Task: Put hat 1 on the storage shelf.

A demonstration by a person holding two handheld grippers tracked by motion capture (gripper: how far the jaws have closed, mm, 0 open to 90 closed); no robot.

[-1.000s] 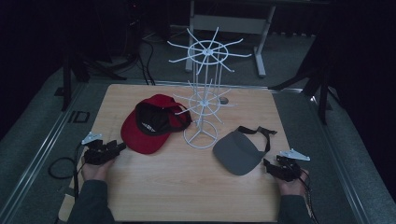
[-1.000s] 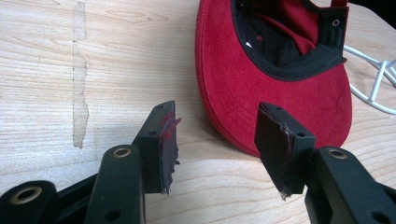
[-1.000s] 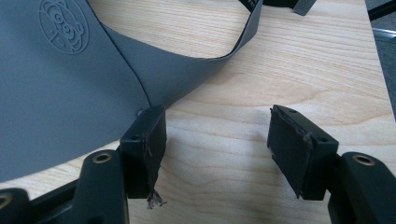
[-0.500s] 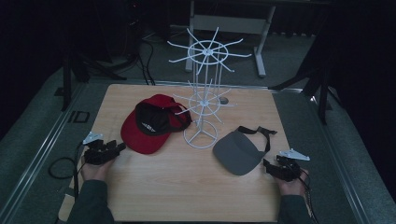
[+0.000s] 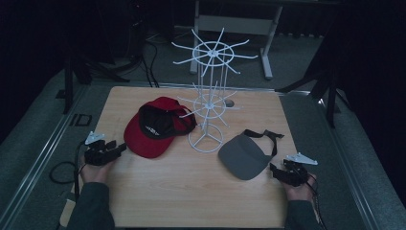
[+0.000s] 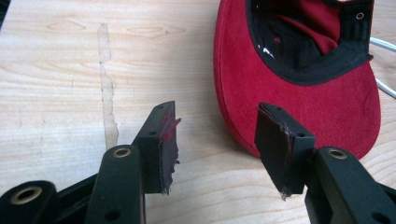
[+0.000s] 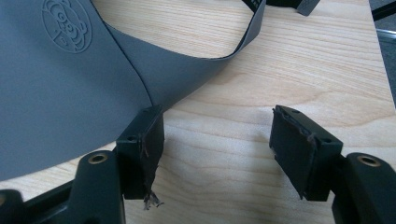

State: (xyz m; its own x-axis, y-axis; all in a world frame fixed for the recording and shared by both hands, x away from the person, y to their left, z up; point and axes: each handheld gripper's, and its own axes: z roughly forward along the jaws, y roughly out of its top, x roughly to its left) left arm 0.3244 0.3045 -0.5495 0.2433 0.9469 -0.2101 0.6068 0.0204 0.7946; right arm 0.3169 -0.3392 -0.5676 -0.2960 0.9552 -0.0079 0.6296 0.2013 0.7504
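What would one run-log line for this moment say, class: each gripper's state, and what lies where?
left gripper: open, near red cap brim | right gripper: open, beside grey visor | white wire rack: upright between them, bare | nothing held

We record a light wooden table (image 5: 191, 191) under dim light, with dark surroundings on every side. Grey carpeted floor (image 5: 38, 120) borders it left and right. A metal rail (image 5: 43, 148) runs along the left edge, outboard of the left tool. Beyond the far edge stands a grey desk frame (image 5: 234, 24), black cables (image 5: 148, 62) trail on the floor, and dark stand legs (image 5: 330, 91) rise far right.
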